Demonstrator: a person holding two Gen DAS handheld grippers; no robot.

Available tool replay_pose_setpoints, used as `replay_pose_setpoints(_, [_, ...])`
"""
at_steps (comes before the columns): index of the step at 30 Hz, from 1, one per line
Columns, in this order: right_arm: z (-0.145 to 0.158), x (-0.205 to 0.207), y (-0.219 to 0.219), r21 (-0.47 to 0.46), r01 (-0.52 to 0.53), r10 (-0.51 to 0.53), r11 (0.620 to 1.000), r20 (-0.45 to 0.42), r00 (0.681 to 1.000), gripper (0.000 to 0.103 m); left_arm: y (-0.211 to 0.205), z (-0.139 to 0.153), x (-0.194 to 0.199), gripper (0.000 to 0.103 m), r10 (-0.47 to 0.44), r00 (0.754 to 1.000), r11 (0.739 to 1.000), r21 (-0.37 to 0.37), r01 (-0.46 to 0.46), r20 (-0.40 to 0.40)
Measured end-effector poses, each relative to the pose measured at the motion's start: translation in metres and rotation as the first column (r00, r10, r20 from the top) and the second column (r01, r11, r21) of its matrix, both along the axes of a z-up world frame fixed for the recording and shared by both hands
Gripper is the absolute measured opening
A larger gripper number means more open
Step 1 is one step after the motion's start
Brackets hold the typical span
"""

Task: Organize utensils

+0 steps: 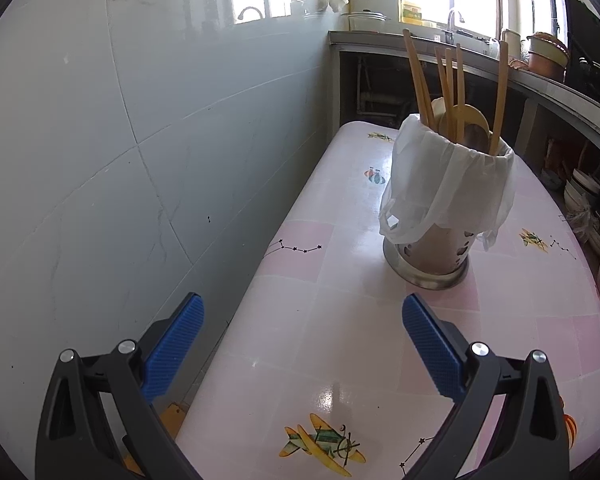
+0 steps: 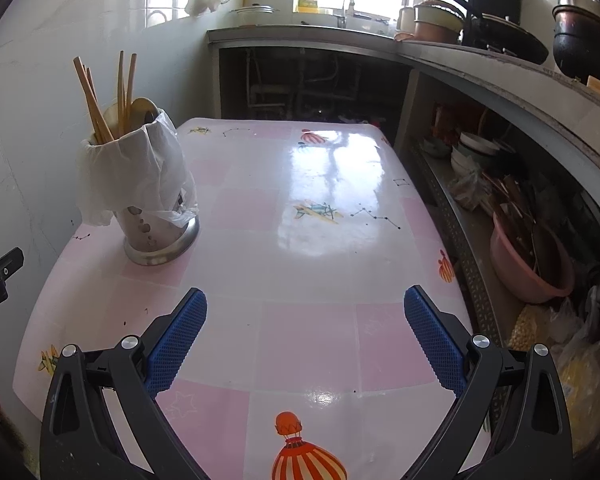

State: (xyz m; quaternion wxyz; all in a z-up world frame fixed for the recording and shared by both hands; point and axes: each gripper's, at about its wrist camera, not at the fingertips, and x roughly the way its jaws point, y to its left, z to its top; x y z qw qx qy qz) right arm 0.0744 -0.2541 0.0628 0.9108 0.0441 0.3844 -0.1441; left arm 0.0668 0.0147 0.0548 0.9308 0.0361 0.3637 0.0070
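Left wrist view shows the left claw [image 1: 302,344] spread wide with nothing between its blue ribbed pads [image 1: 174,346], hanging low over the near end of the glossy pink-and-white checked counter [image 1: 340,340] printed with planes and balloons. Ahead and a little right stands the perforated steel utensil holder [image 1: 432,252], its upper half draped in a white plastic bag [image 1: 440,184], and out of it rise the pale wooden chopsticks [image 1: 450,92], about six sticks by my count, though they overlap, so call that a rough tally. Tucked among them is one wooden spoon or ladle bowl [image 1: 470,122], possibly two; the overlap hides the answer. Over to the right wrist view: the right claw [image 2: 306,338] is just as wide and just as empty, poised above the counter's middle, with the holder well off to its left against the pale tiled wall [image 2: 36,92]. A sliver of the left claw's black frame pokes in at that view's left edge. And the rest of the counter? Bare, no loose utensil lying anywhere in either view. So, one holder, one bag, one bundle of sticks, all already standing upright inside. My read is that the sorting looks finished, or very nearly, with both claws free and nothing left on the surface to gather.
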Motion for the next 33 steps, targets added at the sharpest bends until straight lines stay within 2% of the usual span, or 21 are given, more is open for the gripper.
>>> replay_pose_setpoints(33, [0.0013, -0.0003, 0.0016, -0.001, -0.014, 0.014, 1.0, 0.006, 1.0, 0.095, -0.005, 0.0056, -0.0066, 0.097, -0.015, 1.0, 1.0, -0.005, 0.015, 0.026])
